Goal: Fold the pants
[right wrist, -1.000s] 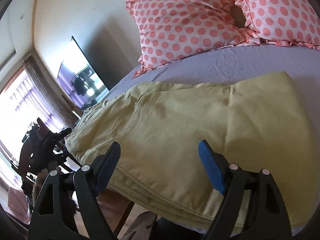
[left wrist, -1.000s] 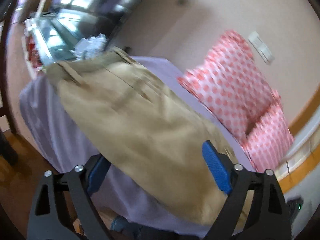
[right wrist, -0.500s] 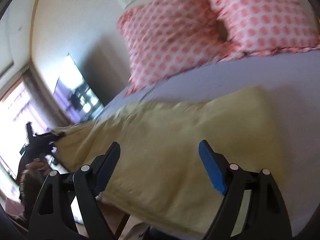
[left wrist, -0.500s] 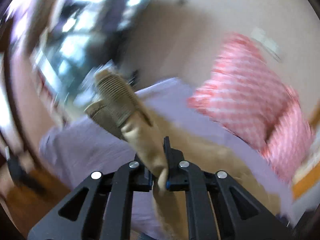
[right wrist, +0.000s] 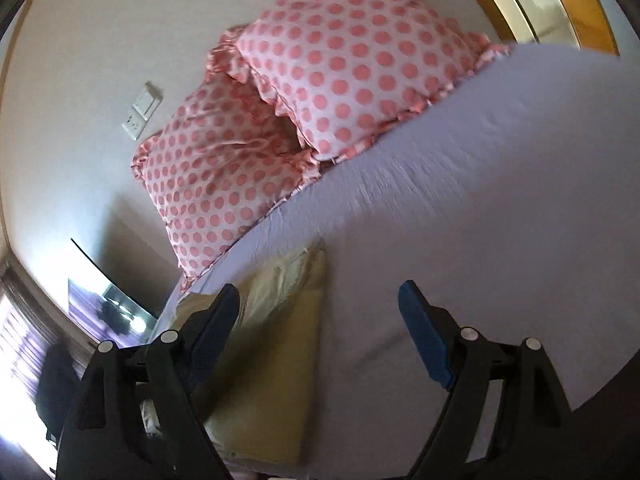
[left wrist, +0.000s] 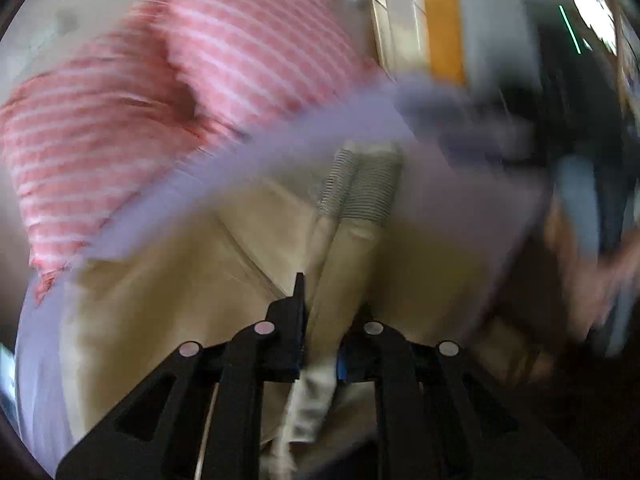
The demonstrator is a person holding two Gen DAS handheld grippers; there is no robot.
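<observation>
While left claw (left wrist: 320,344) pinches pants (left wrist: 172,312), right claw (right wrist: 320,332) gapes beside them

pants (right wrist: 276,344) pale khaki-yellow, plain; ribbed grey-and-white striped cuffs (left wrist: 360,184). bed sheet (right wrist: 480,220) plain lavender. pillows (right wrist: 352,64) white-pink with salmon polka dots, salmon ruffled edge; in left wrist view dots smear to pink-white stripes from blur. left tongs (left wrist: 320,336) black frame, blue pad. right tongs (right wrist: 320,328) black frame, blue pads. wall (right wrist: 80,40) cream, white switch plates (right wrist: 142,110). wood trim (right wrist: 576,4) orange-brown.
</observation>
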